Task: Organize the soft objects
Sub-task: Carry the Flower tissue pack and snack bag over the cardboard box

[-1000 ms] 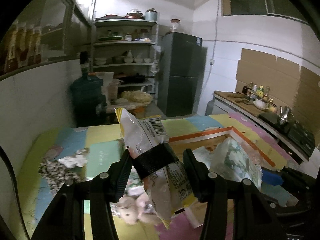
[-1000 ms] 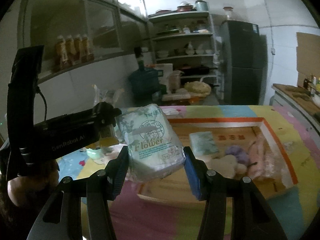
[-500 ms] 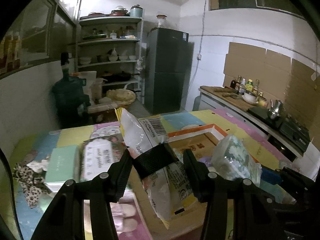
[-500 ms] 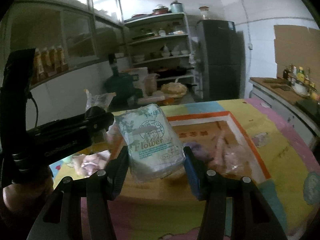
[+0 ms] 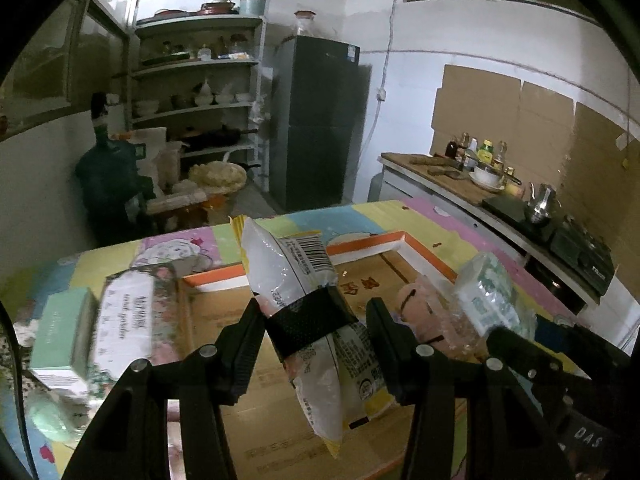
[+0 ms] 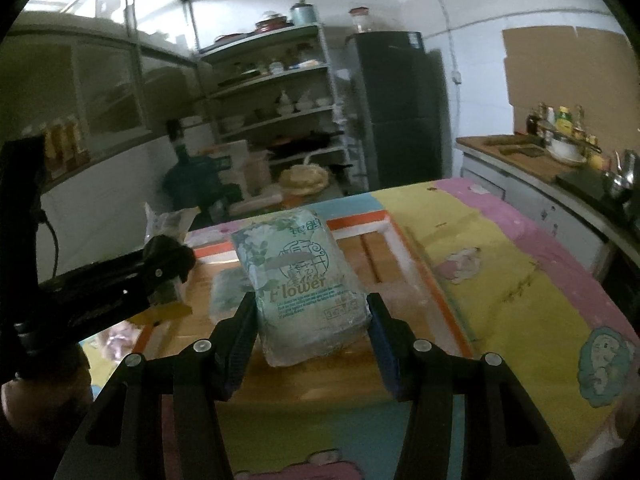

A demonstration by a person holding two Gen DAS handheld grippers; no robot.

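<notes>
Black left claw (image 5: 316, 320), silver screws, black right claw (image 6: 310, 316), blue-edged pads, black cable

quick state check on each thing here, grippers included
left gripper: shut on snack bag
snack bag: held, tilted, above the box
right gripper: shut on tissue pack
tissue pack: held, sealed, above the box
box: open, flat on the table
wipes pack: lying left of the box
</notes>
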